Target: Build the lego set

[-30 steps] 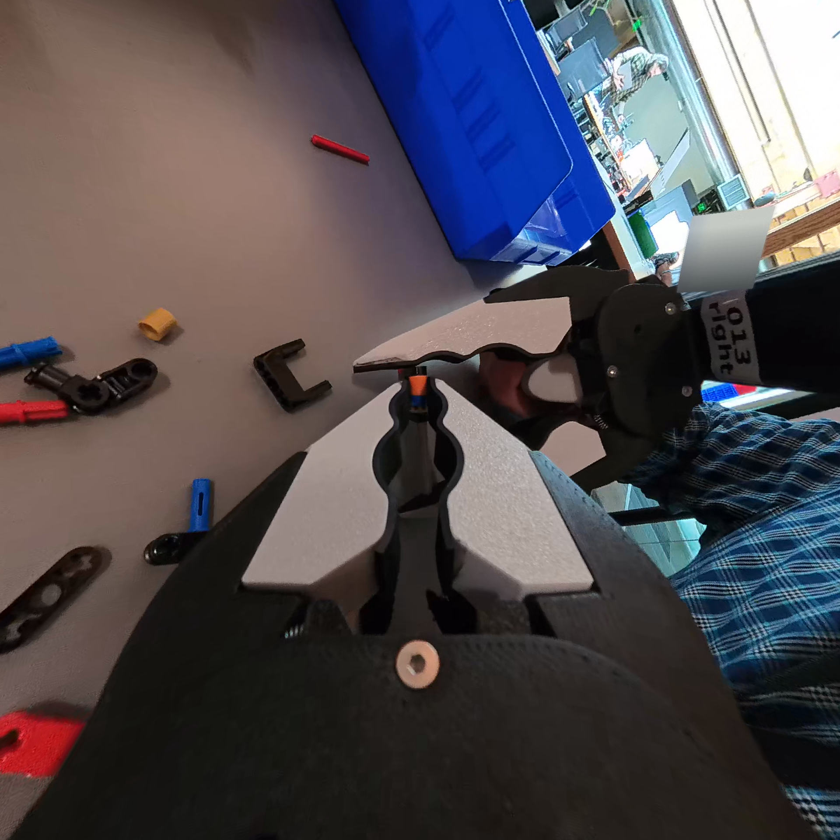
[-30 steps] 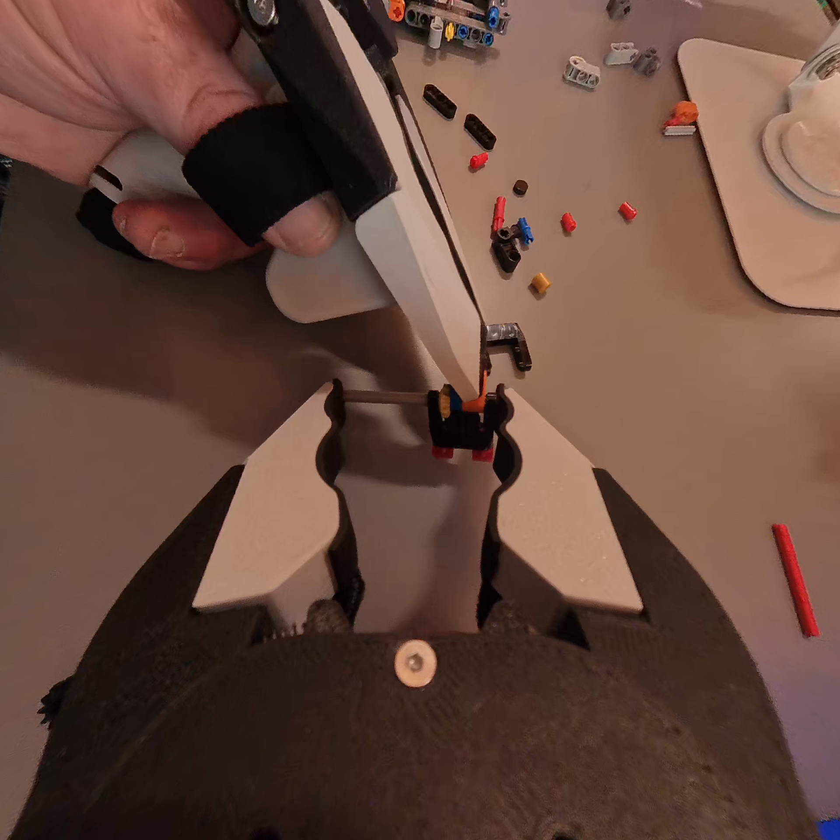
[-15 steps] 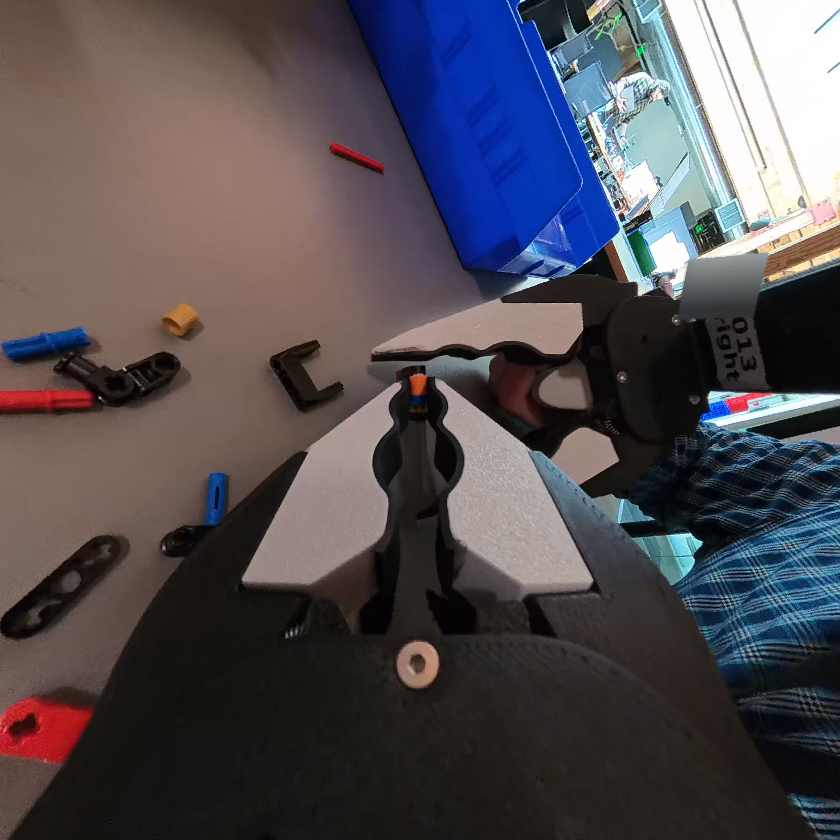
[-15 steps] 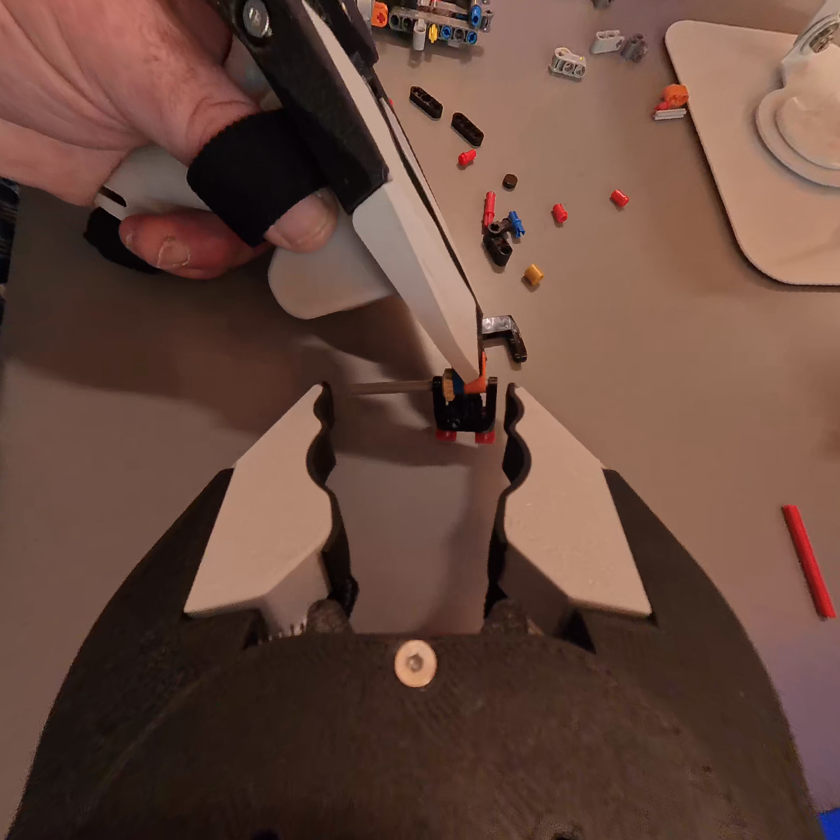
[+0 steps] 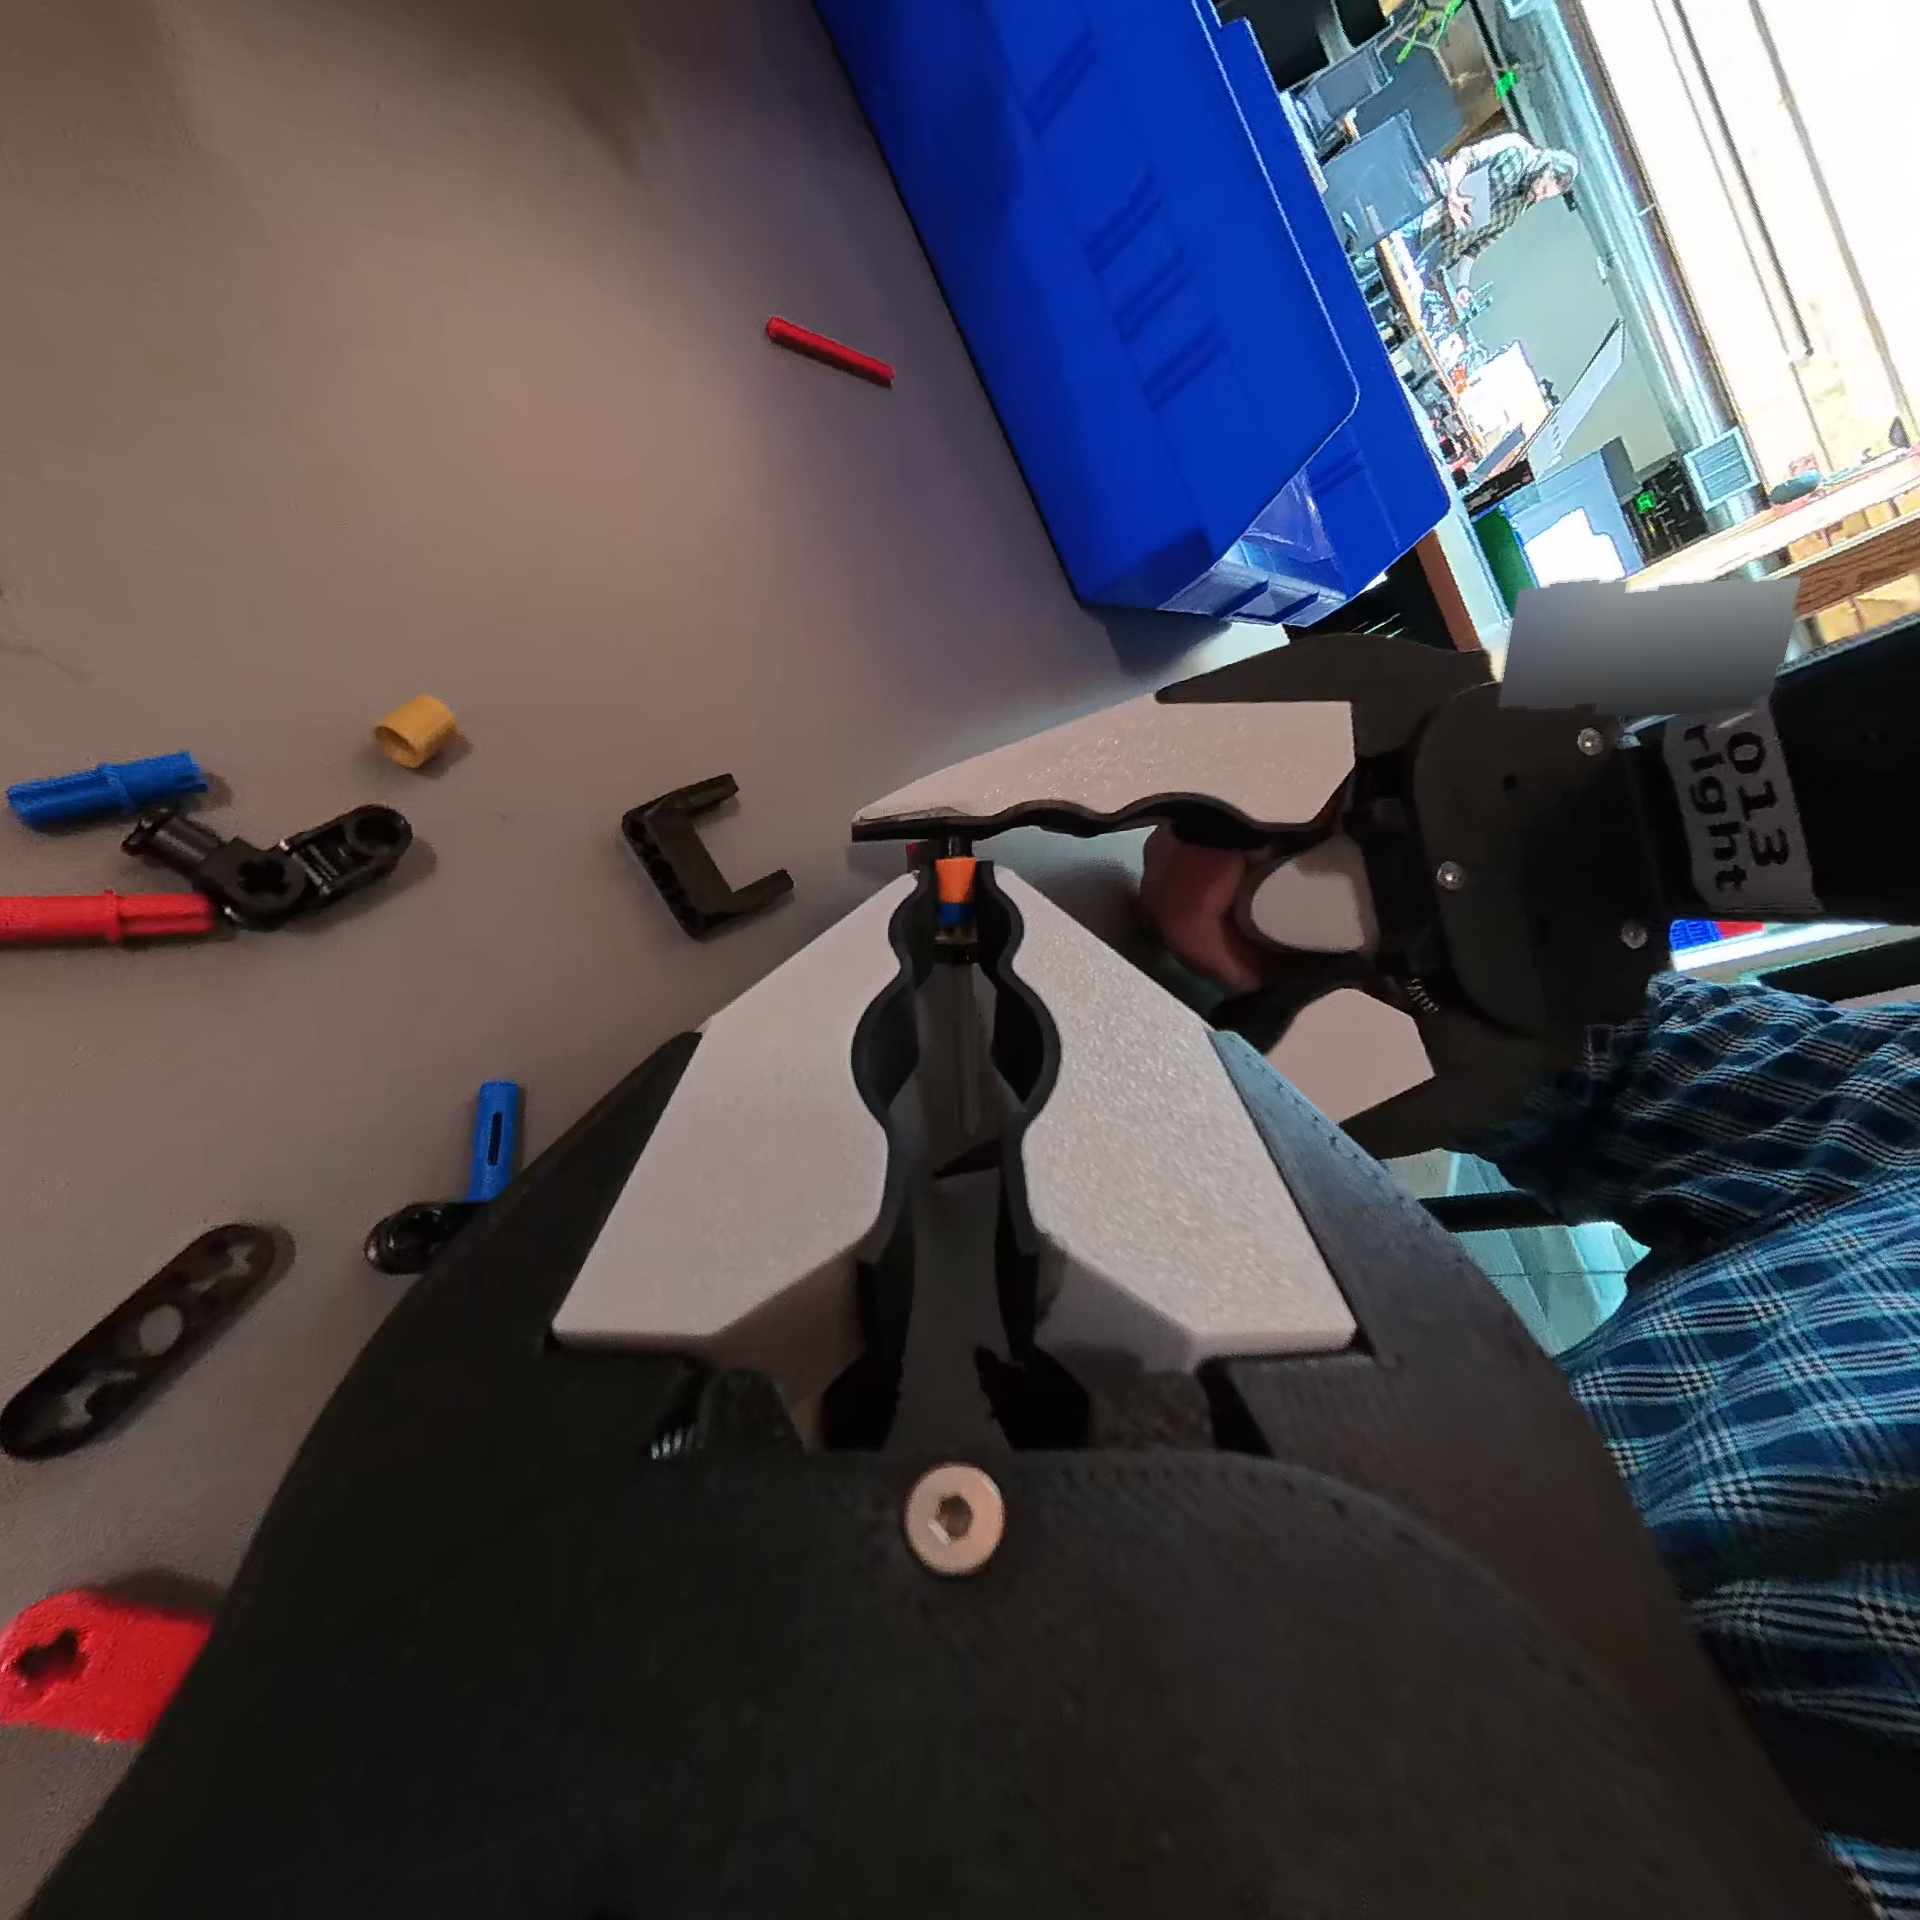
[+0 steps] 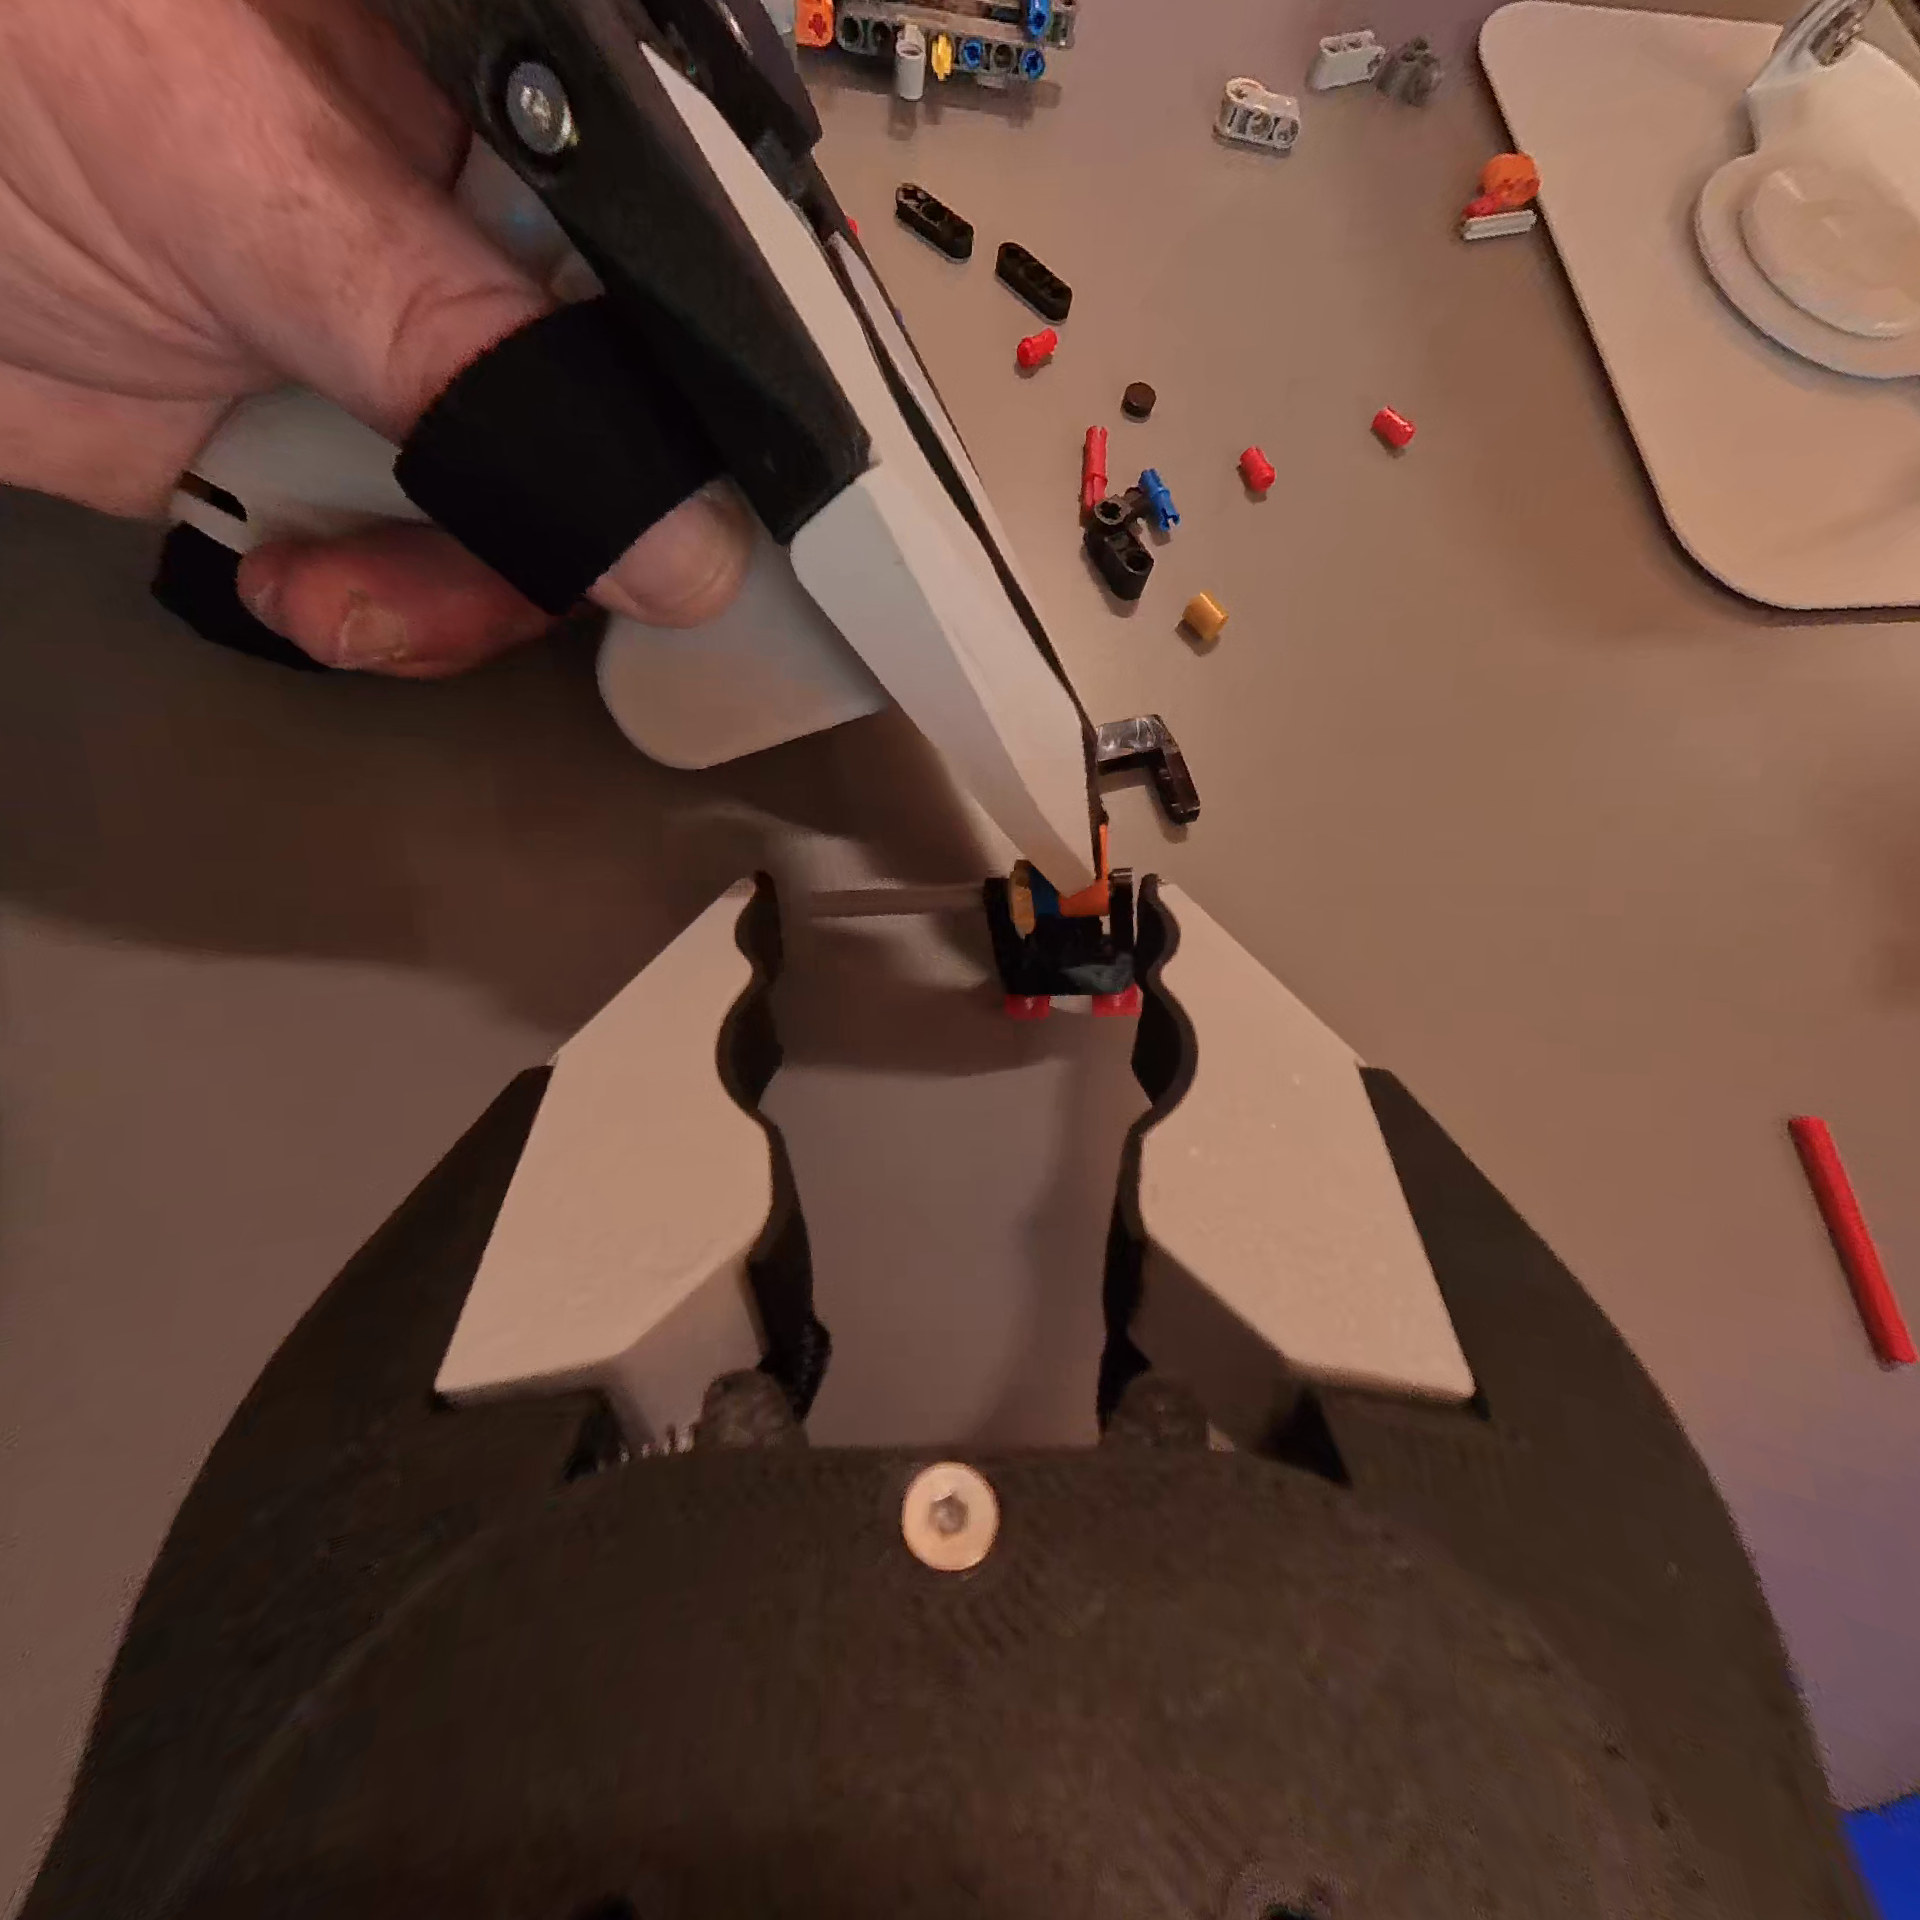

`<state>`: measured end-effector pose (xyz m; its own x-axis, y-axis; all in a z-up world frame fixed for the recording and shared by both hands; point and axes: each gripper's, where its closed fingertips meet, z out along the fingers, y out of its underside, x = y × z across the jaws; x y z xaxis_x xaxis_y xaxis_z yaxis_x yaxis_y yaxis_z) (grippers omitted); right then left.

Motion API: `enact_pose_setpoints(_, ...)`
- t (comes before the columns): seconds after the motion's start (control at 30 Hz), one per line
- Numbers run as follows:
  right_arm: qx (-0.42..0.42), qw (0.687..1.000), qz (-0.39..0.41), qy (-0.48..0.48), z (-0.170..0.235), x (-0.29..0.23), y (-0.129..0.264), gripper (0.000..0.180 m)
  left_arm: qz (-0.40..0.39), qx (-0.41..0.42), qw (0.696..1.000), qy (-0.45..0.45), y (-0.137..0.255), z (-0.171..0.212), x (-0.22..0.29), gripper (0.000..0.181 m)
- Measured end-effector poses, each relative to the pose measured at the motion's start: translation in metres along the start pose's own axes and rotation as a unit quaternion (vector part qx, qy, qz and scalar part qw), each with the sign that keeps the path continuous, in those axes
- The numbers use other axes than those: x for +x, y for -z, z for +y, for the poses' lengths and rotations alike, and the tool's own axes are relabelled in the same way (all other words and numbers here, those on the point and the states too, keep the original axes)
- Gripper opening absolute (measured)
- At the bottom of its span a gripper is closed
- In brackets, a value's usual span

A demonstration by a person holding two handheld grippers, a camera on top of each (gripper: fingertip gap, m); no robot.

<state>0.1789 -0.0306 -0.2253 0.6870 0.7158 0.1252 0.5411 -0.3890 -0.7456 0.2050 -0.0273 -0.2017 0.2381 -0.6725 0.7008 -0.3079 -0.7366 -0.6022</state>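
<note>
Lego work mid-build on a grey tabletop (image 5: pixel 416 364): the left gripper (image 5: pixel 954 883) is clenched on a small lego sub-assembly (image 6: pixel 1065 930), pinching its orange-and-blue end between the fingertips, w/ a thin grey axle running back between the fingers in the left wrist view. In the right wrist view the same piece shows a black frame w/ two red pin ends at its near side and the axle sticking out to the left.

The right gripper (image 6: pixel 956 894) stands released, jaws wide apart around the sub-assembly; its right finger sits just beside the black frame, touching or nearly so, can't tell which. The axle's tip reaches toward the left finger.

A person's hand (image 6: pixel 260 291) grips the left tool from the upper left of the right wrist view.

Loose parts lie on the table beyond: a black U-shaped bracket (image 5: pixel 704 857) near the fingertips, a tan bush (image 5: pixel 416 730), a blue pin (image 5: pixel 104 790), a red pin (image 5: pixel 99 920) joined to a black connector (image 5: pixel 270 862), a flat black beam (image 5: pixel 140 1340) and a long red axle (image 5: pixel 829 351). A blue bin (image 5: pixel 1122 312) sits at the table's far edge. A partly built lego model (image 6: pixel 935 42) and a pale mat (image 6: pixel 1683 416) lie at the top of the right wrist view.
</note>
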Motion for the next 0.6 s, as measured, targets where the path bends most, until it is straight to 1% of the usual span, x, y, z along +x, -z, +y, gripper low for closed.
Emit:
enact_pose_setpoints(0.07, -0.003, 1.0, 0.006, 0.006, 0.001, 0.0011, -0.0003, 0.062, -0.004, 0.0, 1.0, -0.003, -0.0003, 0.0003, -0.0004, 0.006)
enact_pose_setpoints(0.6, 0.002, 1.0, 0.016, 0.02, -0.0003, 0.0016, -0.0018, 0.06, -0.021, -0.001, 1.0, -0.01, -0.0006, 0.0006, -0.0033, 0.006)
